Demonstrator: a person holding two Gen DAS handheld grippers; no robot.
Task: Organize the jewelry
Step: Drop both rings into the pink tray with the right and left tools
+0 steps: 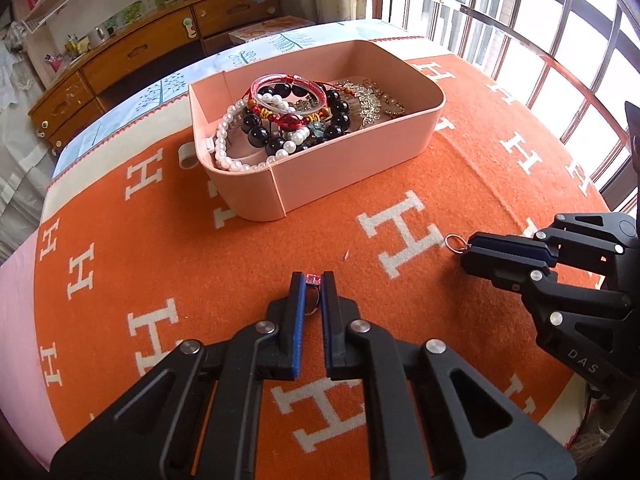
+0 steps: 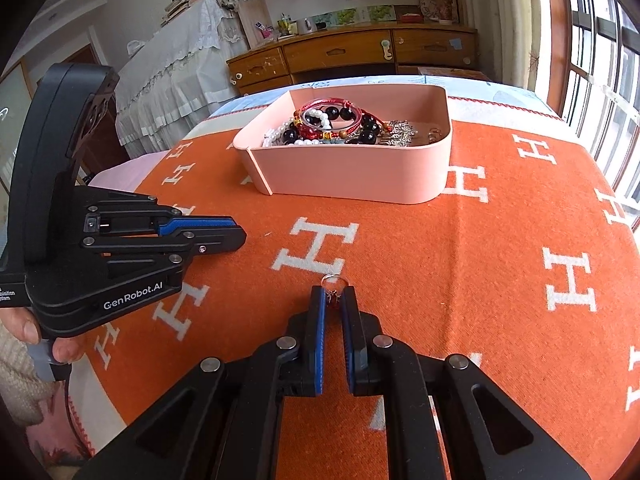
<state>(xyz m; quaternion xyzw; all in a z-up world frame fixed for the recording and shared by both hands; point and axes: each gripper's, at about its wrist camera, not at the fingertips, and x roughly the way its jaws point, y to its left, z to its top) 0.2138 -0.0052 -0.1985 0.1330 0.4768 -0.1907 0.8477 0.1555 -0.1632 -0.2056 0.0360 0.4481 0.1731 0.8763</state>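
- Two tools are working over the orange cloth, one in each of the person's hands.
- The left tool point(image 1: 313, 280) is pinching a ring with a small pink stone point(image 1: 312, 279) between its blue-lined tips; the band is showing in the narrow gap behind the stone.
- The right tool point(image 2: 333, 294) is gripping a second ring point(image 2: 331, 279); its thin metal hoop is sticking out past the tips, and a small reddish part is sitting between the pads.
- Both tools are pointing down toward the cloth, side by side but apart, with a white letter H of the pattern lying between them.
- In the right wrist view, the person's left hand point(image 2: 44, 336) is wrapping round the handle of the left tool, with a knitted sleeve point(image 2: 18, 376) behind it.
- The orange blanket point(image 1: 460, 184) with white H letters is covering the desk beneath both tools.
- Farther out, a pink box point(image 1: 360, 168) is standing open on the blanket, well apart from both tools.
- Inside it, a white pearl strand point(image 1: 228, 140), dark bead bracelets point(image 1: 256, 128), a clear bangle point(image 1: 288, 92) with red cord, and silvery pieces point(image 1: 368, 100) are lying piled together.
- Beyond the desk, wooden drawers point(image 2: 340, 56) are standing against the wall, and a barred window point(image 1: 520, 32) is letting in daylight.
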